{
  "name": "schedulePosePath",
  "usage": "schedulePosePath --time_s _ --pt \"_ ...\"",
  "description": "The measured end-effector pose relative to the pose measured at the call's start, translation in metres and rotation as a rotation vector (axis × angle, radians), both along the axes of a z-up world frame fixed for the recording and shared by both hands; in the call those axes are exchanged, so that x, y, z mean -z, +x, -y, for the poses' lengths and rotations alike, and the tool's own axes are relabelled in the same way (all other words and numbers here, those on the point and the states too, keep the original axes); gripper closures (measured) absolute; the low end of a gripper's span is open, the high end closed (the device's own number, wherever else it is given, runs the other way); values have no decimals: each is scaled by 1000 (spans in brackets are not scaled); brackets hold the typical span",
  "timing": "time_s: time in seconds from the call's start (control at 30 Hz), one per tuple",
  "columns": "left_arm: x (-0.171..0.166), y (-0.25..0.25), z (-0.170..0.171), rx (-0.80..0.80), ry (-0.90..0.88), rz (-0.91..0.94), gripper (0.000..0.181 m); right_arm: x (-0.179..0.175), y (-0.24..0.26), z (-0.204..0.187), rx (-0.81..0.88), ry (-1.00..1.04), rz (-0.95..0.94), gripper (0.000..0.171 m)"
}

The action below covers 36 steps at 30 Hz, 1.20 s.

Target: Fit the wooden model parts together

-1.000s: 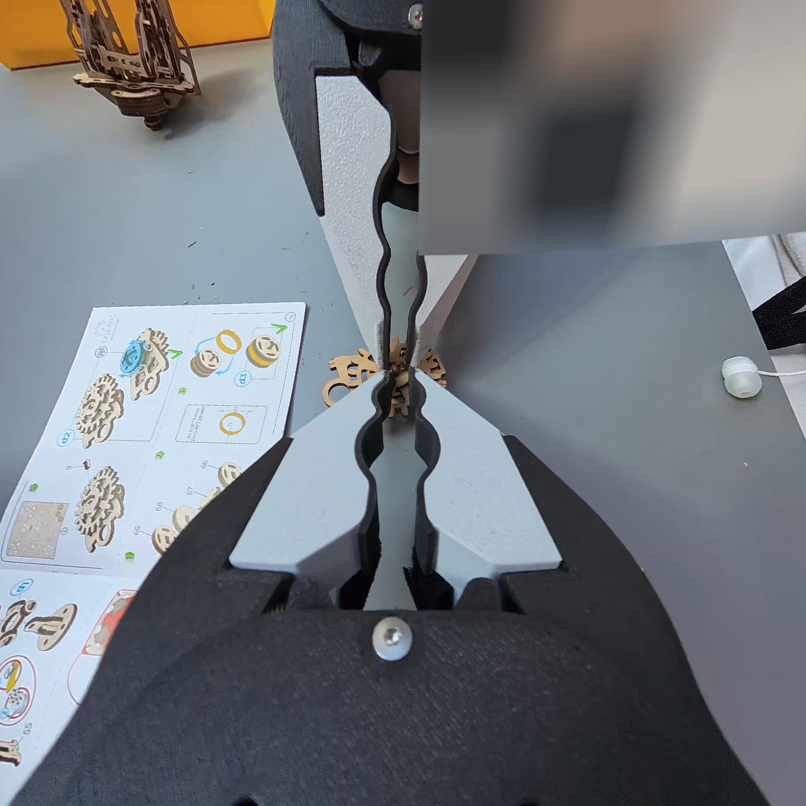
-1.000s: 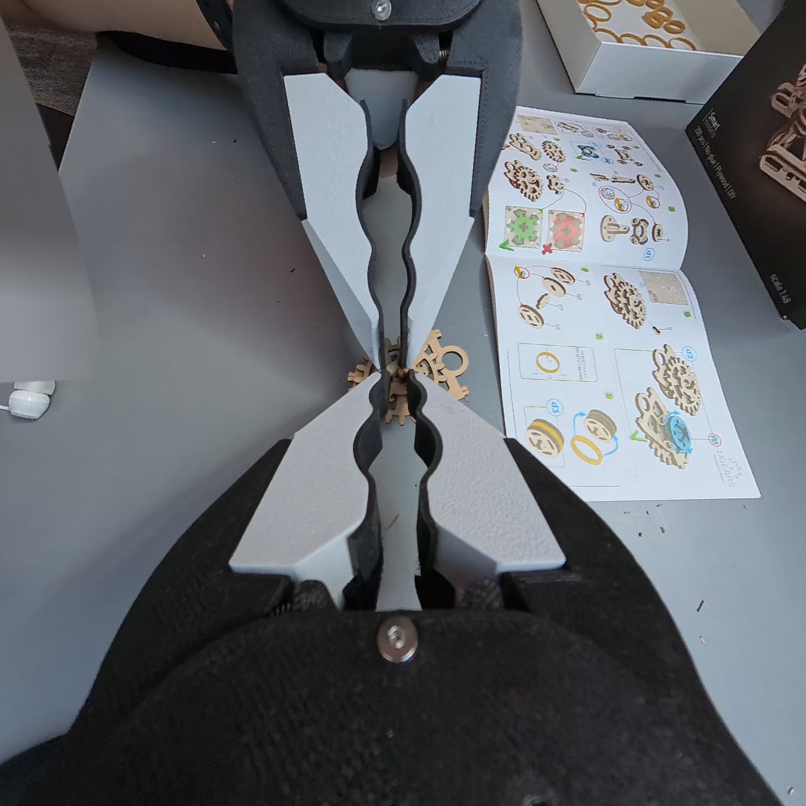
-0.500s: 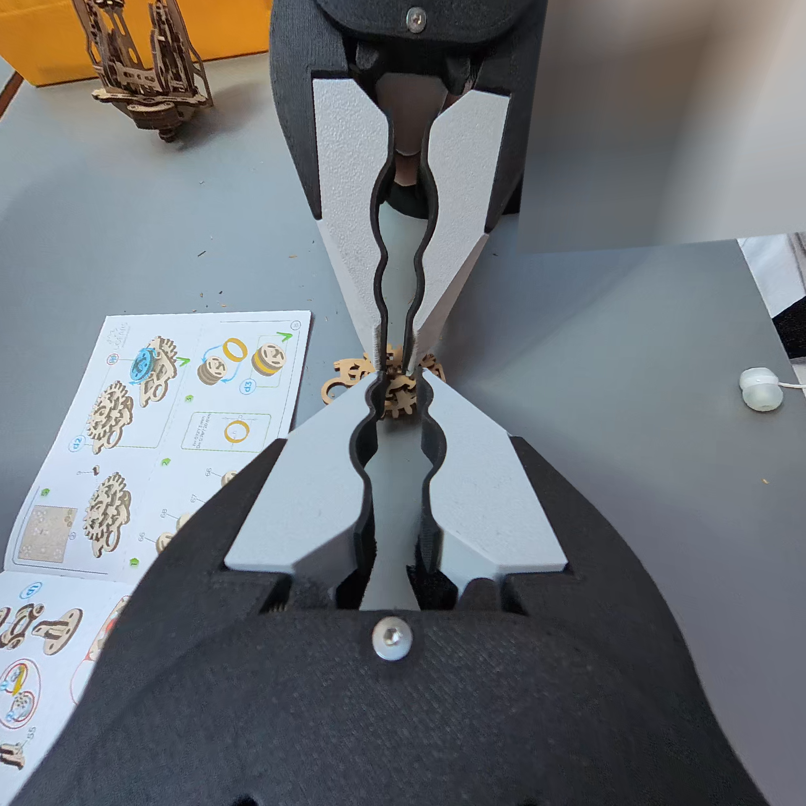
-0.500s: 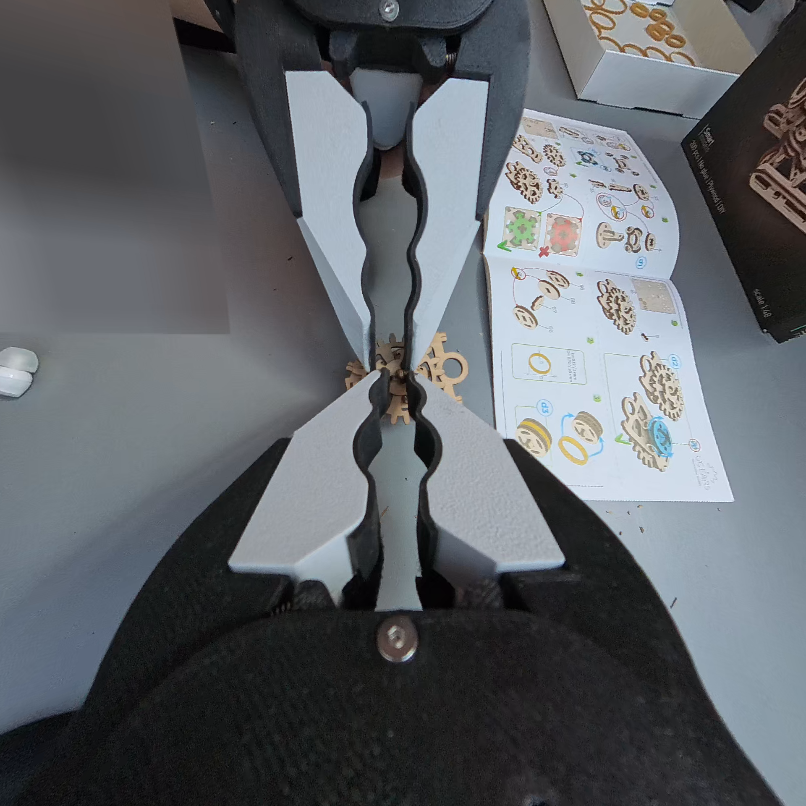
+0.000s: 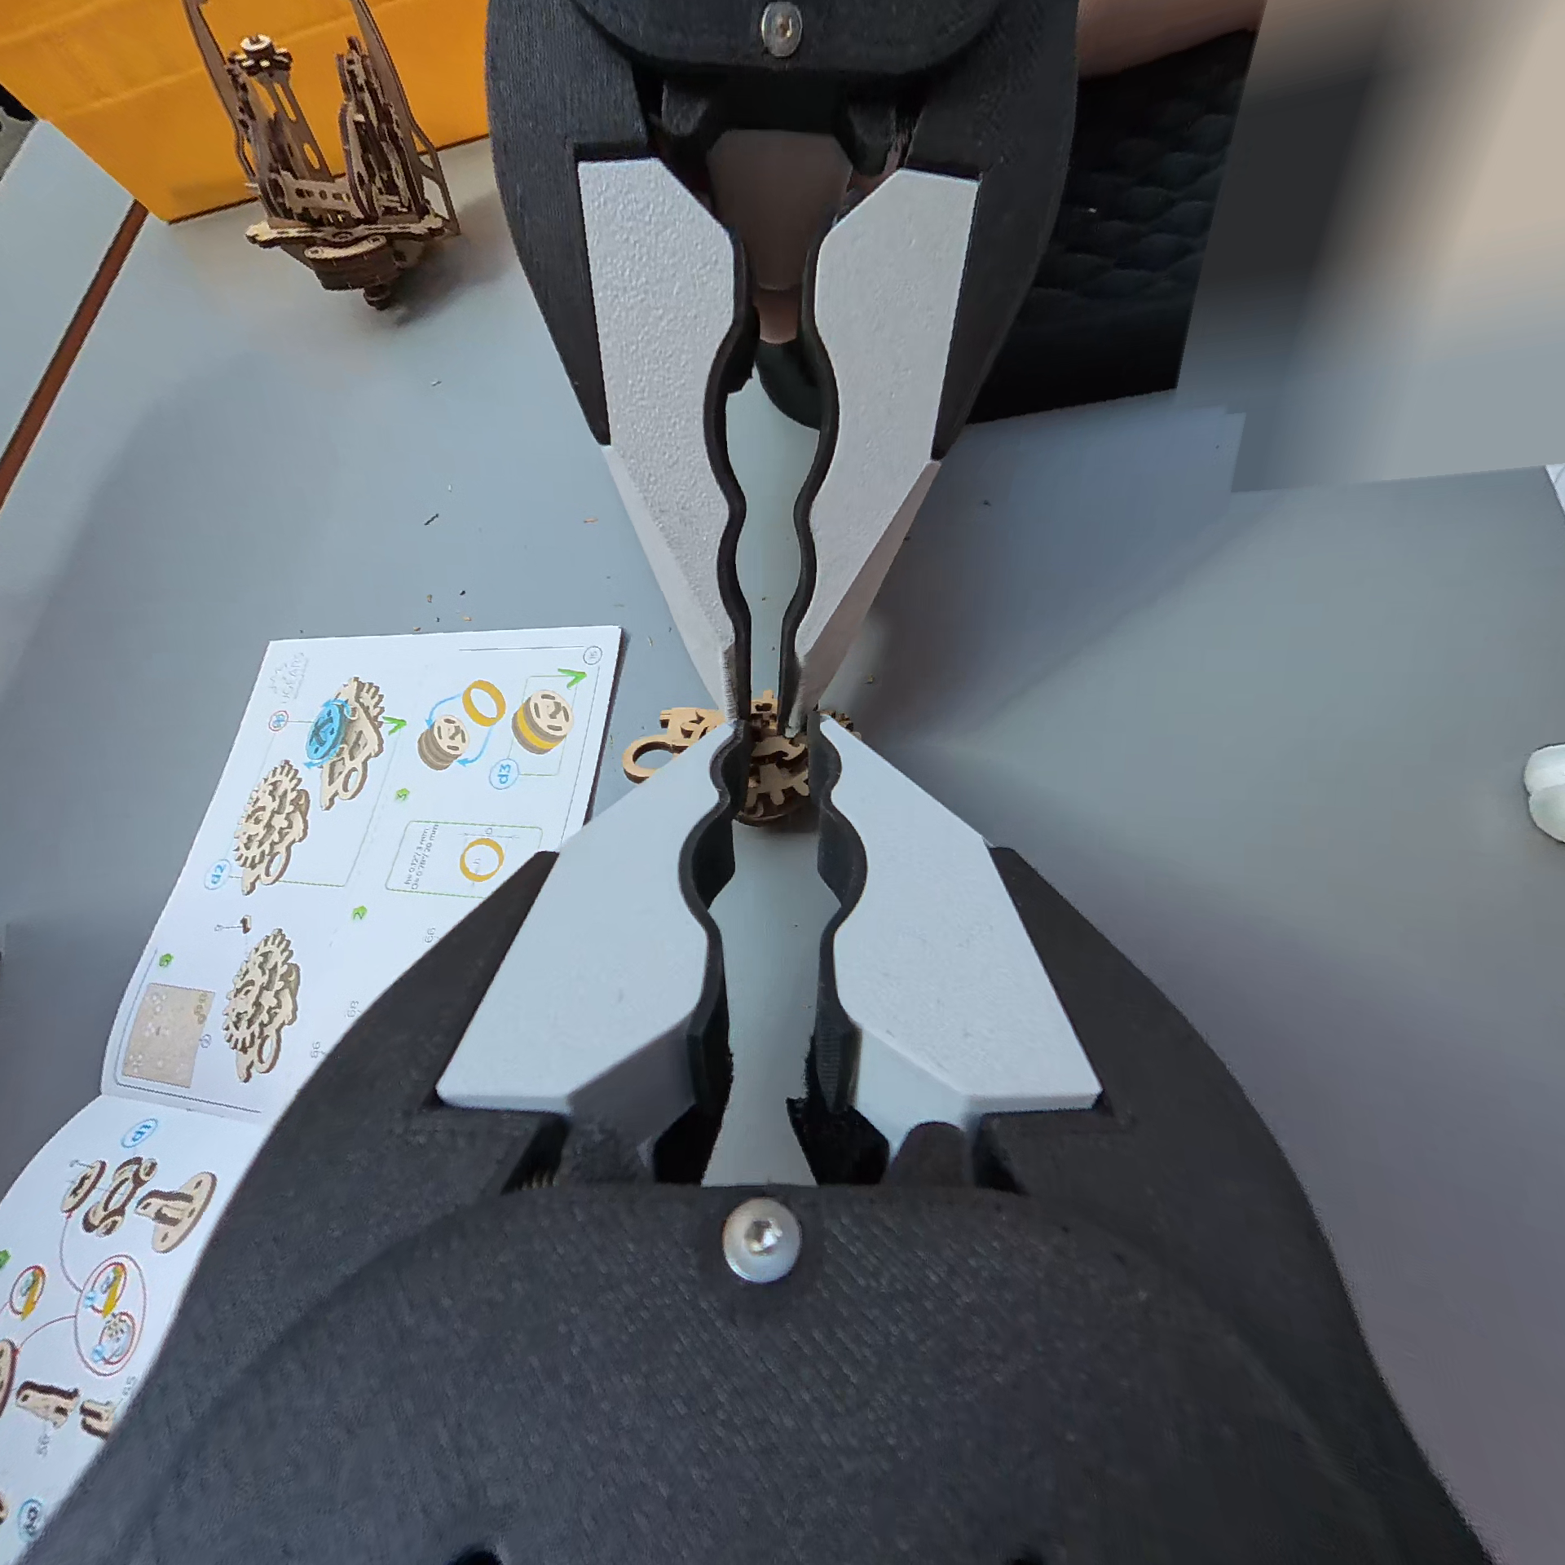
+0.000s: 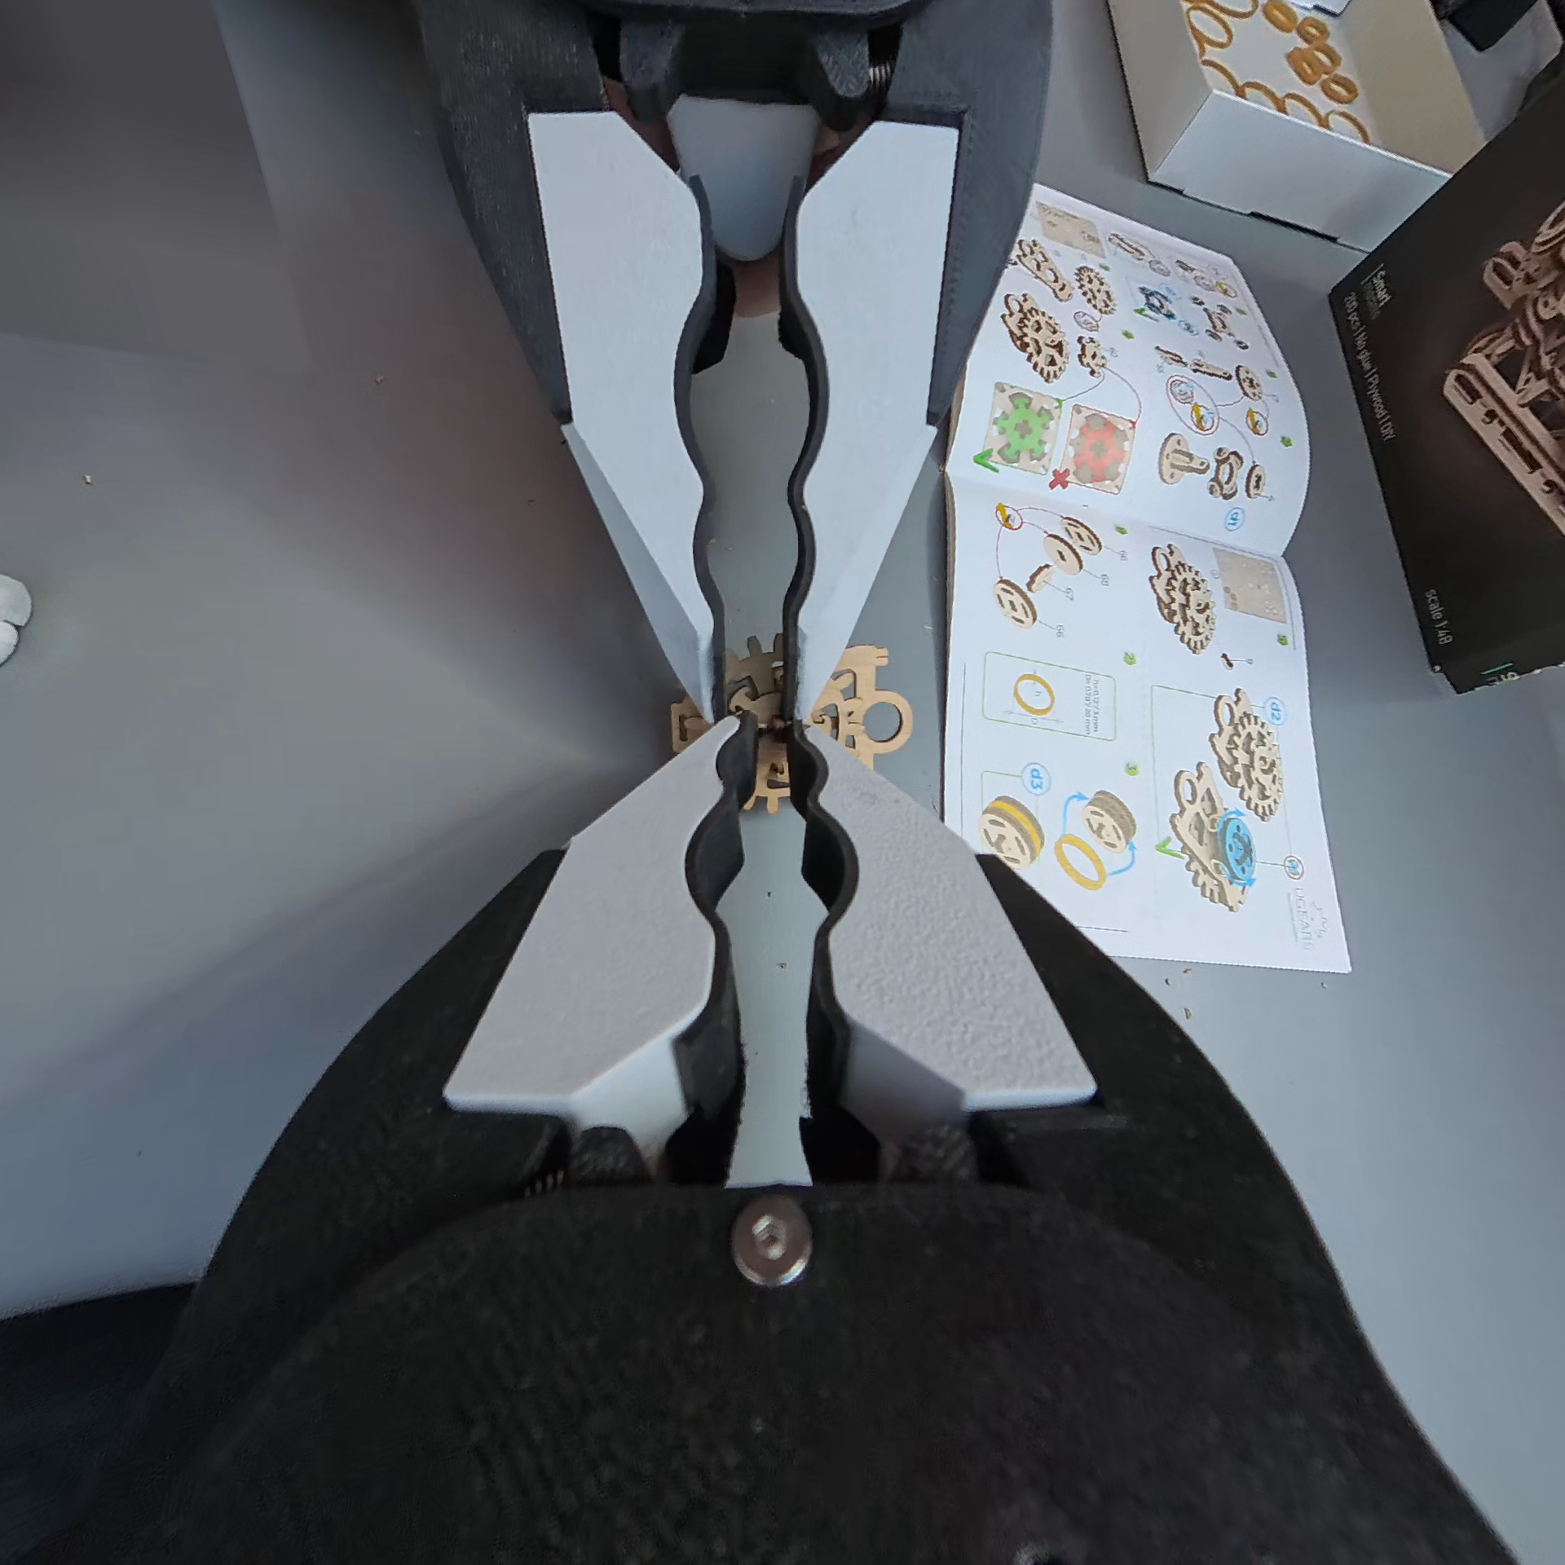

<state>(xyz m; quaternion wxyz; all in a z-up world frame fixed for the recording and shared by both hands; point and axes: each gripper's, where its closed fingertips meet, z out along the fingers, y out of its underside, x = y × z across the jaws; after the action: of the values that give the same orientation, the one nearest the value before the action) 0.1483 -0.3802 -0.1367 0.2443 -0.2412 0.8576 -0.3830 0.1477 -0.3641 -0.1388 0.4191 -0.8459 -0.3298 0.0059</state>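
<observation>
Grey table [image 5: 254, 508]: left gripper [image 5: 769, 745] and right gripper [image 6: 766, 737] meet tip to tip above it, each clamped on a gear [image 5: 766, 783] of the wooden model parts; should press squarely, axes aligned, without twisting.

The matt grey tabletop [image 5: 1186, 762] carries pale tan laser-cut wooden gear pieces [image 5: 772, 779] with darker brown burnt edges. Both grippers have light grey fingers [image 5: 948, 957] edged by wavy black pads, set in textured black bodies. At the left, the white instruction booklet [image 5: 373, 847] is printed with tan gears, yellow rings, blue circles and green arrows; its far page shows one green and one red square. Far left stands a dark brown finished wooden model [image 5: 339, 195] before an orange-yellow box [image 5: 102, 102]. In the right wrist view, a black carton [image 6: 1473, 440] and a white box patterned with golden rings [image 6: 1270, 93].
</observation>
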Motion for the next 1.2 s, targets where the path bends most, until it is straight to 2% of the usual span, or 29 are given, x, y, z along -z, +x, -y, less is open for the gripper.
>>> schedulePosePath --time_s 0.3,1.2 --pt "1 1 -1 -7 34 42 173 0 0 -1 7 29 58 166" --pt "1 2 -2 -46 11 56 174 0 1 -1 10 58 29 166"
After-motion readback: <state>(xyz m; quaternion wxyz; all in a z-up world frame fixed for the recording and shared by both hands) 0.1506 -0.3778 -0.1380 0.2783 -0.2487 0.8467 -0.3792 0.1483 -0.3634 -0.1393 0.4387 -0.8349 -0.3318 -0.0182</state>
